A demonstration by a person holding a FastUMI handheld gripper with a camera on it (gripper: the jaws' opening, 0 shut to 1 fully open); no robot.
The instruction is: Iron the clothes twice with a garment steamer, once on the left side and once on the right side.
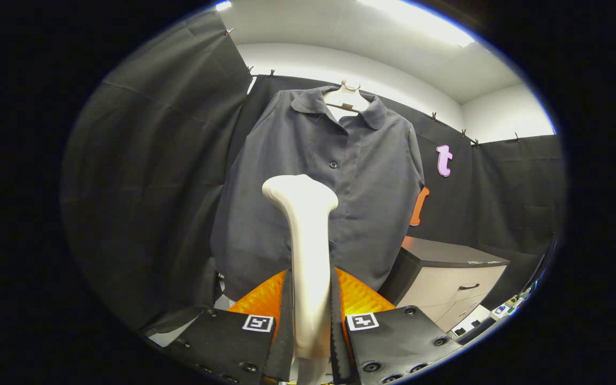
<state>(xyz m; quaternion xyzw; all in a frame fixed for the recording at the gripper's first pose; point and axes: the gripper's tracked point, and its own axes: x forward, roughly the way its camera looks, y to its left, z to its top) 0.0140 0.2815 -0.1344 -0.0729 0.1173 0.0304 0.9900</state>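
1. Gripper view: the gripper is pinched on the handle of the garment steamer, both fingers pressing its sides low down. The steamer rises from between the fingers, upright with a slight lean, and its wider head sits in front of the shirt's lower chest.
2. Handling, as a judgement: the steamer looks like smooth hard plastic, stiff and possibly slippery, and top-heavy given the broad head. The low hold on the handle seems the right place, though a firm squeeze is needed so the head does not swing.
3. Its long axis runs nearly vertical, from the fingers up to the head. The head appears to face forward toward the cloth; the steam face itself is hidden.
4. The dark shirt hangs on a pale hanger against the booth wall, buttoned, soft and loose. It will likely give under pressure, so light strokes suit it.
5. A cabinet with drawers stands beside the shirt's hem, near enough to mind on the lower strokes.
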